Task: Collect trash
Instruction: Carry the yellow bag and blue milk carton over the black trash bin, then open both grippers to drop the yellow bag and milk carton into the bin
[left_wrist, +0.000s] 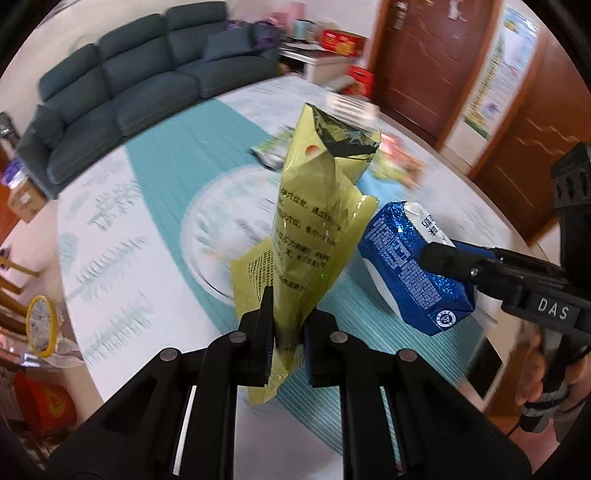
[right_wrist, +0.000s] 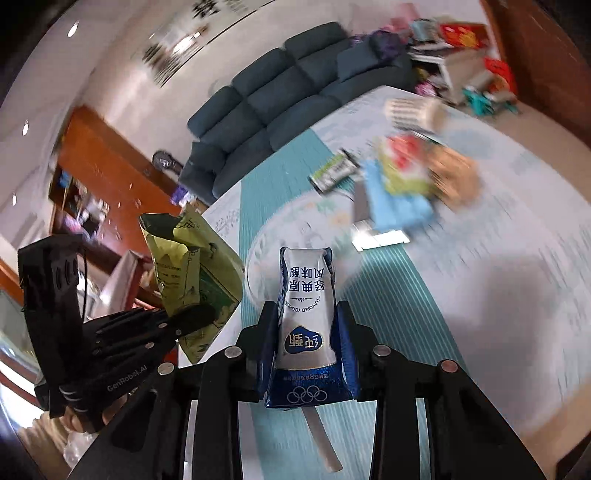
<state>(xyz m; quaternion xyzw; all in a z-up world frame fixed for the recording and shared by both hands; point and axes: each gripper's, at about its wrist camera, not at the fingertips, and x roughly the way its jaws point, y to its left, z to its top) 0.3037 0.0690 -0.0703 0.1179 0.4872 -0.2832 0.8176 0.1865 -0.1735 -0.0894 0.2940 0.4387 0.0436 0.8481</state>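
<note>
Round table (left_wrist: 122, 229), teal-and-white patterned cloth; dark sofa (left_wrist: 122, 85) behind it.

Trash still lying on the cloth: a loose heap of wrappers (right_wrist: 406, 181) on the far side, well apart from both tools and ahead of them in both wrist views. Blurred; single pieces not separable.

Left gripper (left_wrist: 286, 332): clamped on the yellow-green pouch (left_wrist: 314, 206). The pouch's long axis runs up and away from the fingers, torn mouth topmost.

Right gripper (right_wrist: 304, 350): closed on the blue yogurt carton (right_wrist: 304, 314), its long axis along the fingers, a straw (right_wrist: 323, 439) hanging from the near end.

Both loads are off the table, side by side, near but not touching.

Judgement: both tools are full, so the next move is a drop-off. No bin is in view, so which hand is nearer cannot be told.
</note>
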